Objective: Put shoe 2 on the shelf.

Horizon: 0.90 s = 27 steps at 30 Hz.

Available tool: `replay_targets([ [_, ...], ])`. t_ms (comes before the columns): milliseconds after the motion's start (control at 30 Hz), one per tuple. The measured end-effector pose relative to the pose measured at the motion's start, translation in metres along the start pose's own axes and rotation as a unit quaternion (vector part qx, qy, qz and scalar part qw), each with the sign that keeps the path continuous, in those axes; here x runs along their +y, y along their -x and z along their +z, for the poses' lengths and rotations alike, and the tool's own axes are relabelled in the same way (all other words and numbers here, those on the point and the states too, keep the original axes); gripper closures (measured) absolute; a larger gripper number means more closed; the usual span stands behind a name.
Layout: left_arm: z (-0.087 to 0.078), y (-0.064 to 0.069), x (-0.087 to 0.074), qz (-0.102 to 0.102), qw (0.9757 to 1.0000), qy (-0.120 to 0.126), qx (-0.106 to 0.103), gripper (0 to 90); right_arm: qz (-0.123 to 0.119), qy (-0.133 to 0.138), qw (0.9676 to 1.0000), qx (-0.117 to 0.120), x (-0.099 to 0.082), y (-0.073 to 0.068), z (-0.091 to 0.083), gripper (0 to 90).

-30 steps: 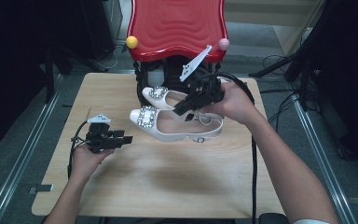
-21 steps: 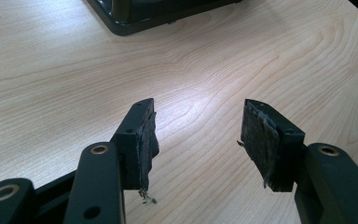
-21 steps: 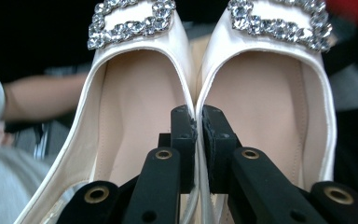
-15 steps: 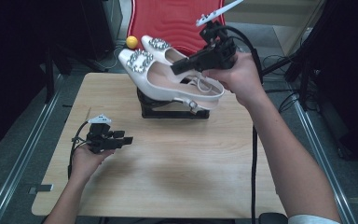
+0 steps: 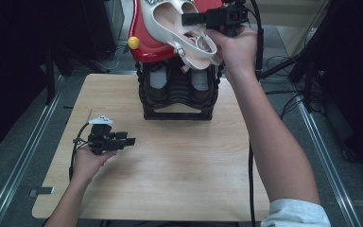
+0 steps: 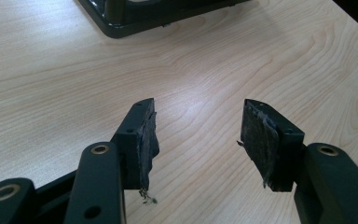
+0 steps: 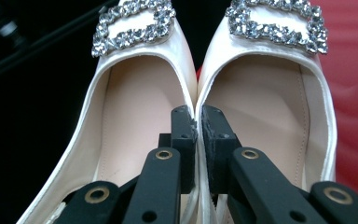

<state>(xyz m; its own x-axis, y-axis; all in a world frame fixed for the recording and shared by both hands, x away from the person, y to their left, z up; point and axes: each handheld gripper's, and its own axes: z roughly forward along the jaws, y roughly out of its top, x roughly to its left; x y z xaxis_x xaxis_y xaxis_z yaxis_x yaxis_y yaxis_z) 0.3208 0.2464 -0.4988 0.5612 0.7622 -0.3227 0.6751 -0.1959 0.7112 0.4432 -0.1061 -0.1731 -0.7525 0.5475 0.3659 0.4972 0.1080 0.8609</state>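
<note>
The pair of white shoes (image 5: 179, 28) hangs at the top centre of the high view, above the black shoe rack (image 5: 178, 92) and against its red top (image 5: 144, 40). The right hand-held gripper (image 7: 198, 123) is clamped on the two inner side walls pressed together, one jaw inside each shoe. That thin pinch could slip, I judge, dropping one shoe onto the rack or the worktop (image 5: 170, 161). At lower left, the left hand-held gripper (image 6: 198, 135) stands apart, holding nothing, too far to catch it.
</note>
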Motion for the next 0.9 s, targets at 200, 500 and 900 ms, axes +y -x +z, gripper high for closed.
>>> replay_targets([
  [200, 0.004, 0.0, 0.001, 0.006, 1.0, -0.007, 0.002, 45.2, 0.03, 0.038, 0.9986, -0.019, 0.016, 0.006, 0.006, 86.4],
  [500, 0.008, 0.002, 0.003, 0.011, 0.9999, -0.012, -0.005, 44.8, 0.081, 0.079, 0.9919, -0.058, 0.032, 0.016, 0.016, 86.4],
  [900, 0.012, 0.004, 0.003, 0.014, 0.9997, -0.019, -0.008, 44.4, 0.136, 0.121, 0.9789, -0.093, 0.039, 0.04, 0.028, 86.4],
])
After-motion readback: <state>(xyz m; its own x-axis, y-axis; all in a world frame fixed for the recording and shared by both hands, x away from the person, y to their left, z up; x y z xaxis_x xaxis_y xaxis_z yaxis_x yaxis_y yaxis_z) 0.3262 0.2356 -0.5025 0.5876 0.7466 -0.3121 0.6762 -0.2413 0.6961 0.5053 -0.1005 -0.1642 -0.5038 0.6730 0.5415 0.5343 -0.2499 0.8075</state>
